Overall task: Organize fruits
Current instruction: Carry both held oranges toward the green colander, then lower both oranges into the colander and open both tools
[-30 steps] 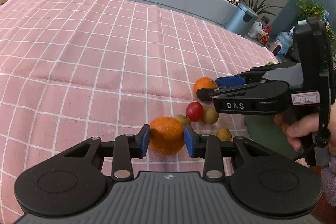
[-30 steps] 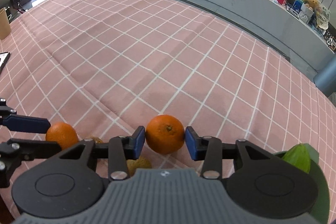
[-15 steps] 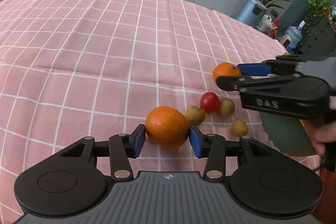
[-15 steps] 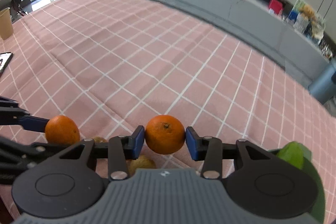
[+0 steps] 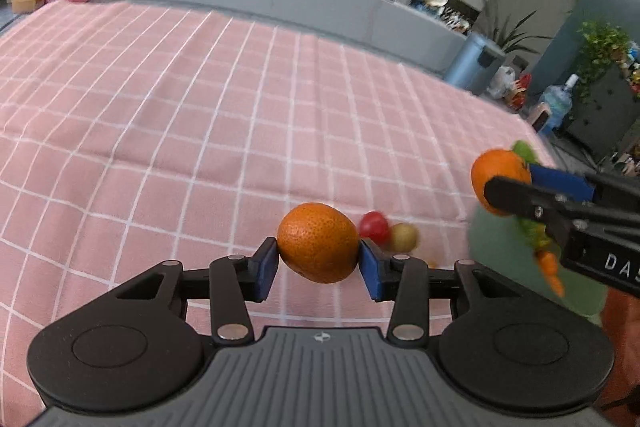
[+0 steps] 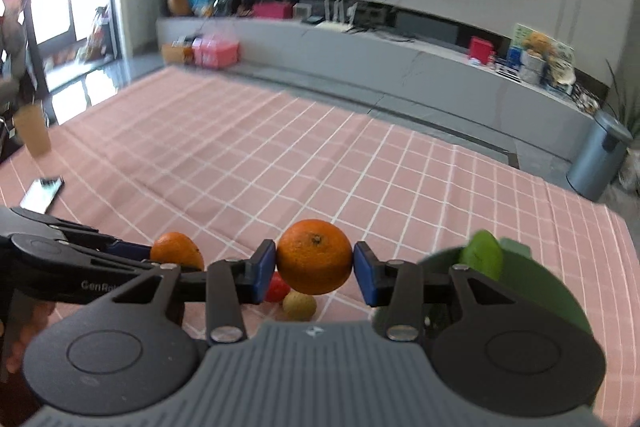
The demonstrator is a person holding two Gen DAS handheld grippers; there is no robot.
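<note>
Left tool [image 5: 318, 267] is closed on an orange [image 5: 318, 242], held clear of the worktop [image 5: 200, 131]. Right tool [image 6: 315, 273] grips a second orange [image 6: 315, 257], likewise lifted. Judged mid-transfer: a green bowl [image 6: 536, 283] at 3 o'clock already holds a green fruit [image 6: 482, 259]. Left on the cloth: a red fruit [image 5: 374, 227] and a yellowish fruit [image 5: 404, 237] beyond the left tool. Farther, a phone [image 6: 42, 193] at 9 o'clock. Nothing blocks the bowl.

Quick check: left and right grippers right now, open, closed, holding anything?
Left gripper: closed on an orange, lifted off the cloth.
Right gripper: closed on another orange, also lifted.
</note>
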